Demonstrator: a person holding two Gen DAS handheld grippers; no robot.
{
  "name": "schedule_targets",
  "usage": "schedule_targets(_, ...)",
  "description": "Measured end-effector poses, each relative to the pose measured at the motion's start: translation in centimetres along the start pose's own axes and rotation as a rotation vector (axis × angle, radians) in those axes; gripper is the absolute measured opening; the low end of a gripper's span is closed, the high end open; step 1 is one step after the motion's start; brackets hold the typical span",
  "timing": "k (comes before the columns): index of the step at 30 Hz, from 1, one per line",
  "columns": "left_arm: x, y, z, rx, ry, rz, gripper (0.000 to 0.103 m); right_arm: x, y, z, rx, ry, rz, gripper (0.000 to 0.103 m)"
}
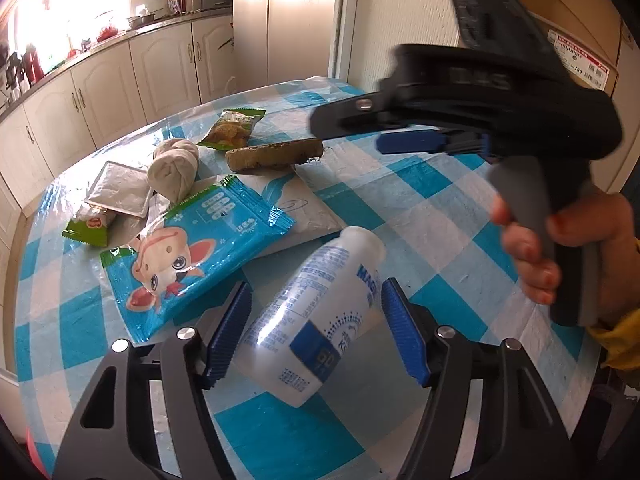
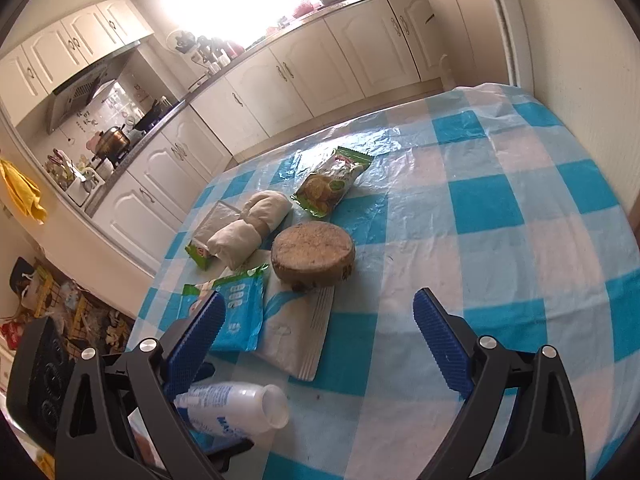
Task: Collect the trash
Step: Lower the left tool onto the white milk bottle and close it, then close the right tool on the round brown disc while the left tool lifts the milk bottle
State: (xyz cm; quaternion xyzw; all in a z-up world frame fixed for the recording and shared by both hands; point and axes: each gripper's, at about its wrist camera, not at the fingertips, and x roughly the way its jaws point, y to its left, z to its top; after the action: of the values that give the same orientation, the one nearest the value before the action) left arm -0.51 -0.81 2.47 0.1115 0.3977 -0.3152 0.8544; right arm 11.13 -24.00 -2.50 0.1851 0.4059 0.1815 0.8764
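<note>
A white plastic bottle (image 1: 320, 320) with blue print lies on its side on the checked tablecloth (image 1: 440, 216). My left gripper (image 1: 316, 328) is open, with its blue pads on either side of the bottle and a gap to each. The bottle also shows in the right wrist view (image 2: 236, 406), at the lower left. My right gripper (image 2: 320, 344) is open and empty above the cloth; in the left wrist view it (image 1: 400, 136) hangs over the table at the right. Trash lies beyond: a blue wipes packet (image 1: 192, 256), a green snack wrapper (image 1: 234, 130), a rolled cloth (image 1: 174, 170), a brown round slab (image 2: 314, 254).
A white pouch (image 2: 296, 332) lies under the slab and the blue packet. A silver sachet (image 1: 118, 194) and a small green wrapper (image 1: 90, 228) lie at the table's left. Kitchen cabinets (image 2: 280, 80) stand beyond the table, a wall (image 2: 580, 60) to the right.
</note>
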Motion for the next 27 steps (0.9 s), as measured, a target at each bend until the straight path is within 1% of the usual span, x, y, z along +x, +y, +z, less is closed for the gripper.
schedule_targets(3,-0.1,-0.1,0.0,-0.006,-0.007,-0.007,0.066,1.0,0.2,0.6,-0.016,0.008,-0.001,0.094)
schedule_targets(4,-0.2,-0.1,-0.1,-0.010,-0.009,-0.010,0.063,1.4,0.2,0.7,-0.024,0.011,-0.001,0.094)
schedule_targets(9,0.1,0.1,-0.3,-0.038,-0.002,-0.030,0.052,3.0,0.6,1.4,-0.059,0.025,-0.007,0.094)
schedule_targets(16,-0.2,0.4,-0.6,-0.072,-0.015,-0.052,0.050,5.0,0.5,2.4,-0.062,0.038,-0.011,0.094)
schedule_targets(18,-0.4,0.5,-0.7,-0.084,-0.019,-0.060,0.049,5.5,0.7,2.5,-0.078,0.044,-0.005,0.094)
schedule_targets(22,-0.7,0.8,-1.0,-0.103,-0.026,-0.070,0.048,6.0,1.5,2.3,-0.130,0.048,-0.027,0.093)
schedule_targets(23,-0.8,0.9,-1.1,-0.110,-0.029,-0.073,0.048,6.1,1.7,2.2,-0.145,0.043,-0.043,0.084)
schedule_targets(24,-0.8,0.9,-1.1,-0.113,-0.030,-0.074,0.048,6.3,1.8,2.2,-0.152,0.047,-0.051,0.067)
schedule_targets(26,-0.9,1.1,-1.2,-0.121,-0.032,-0.078,0.048,6.8,1.8,2.1,-0.145,0.067,-0.064,0.063)
schedule_targets(27,-1.0,1.2,-1.3,-0.124,-0.033,-0.079,0.048,6.9,1.7,2.0,-0.142,0.071,-0.059,0.063)
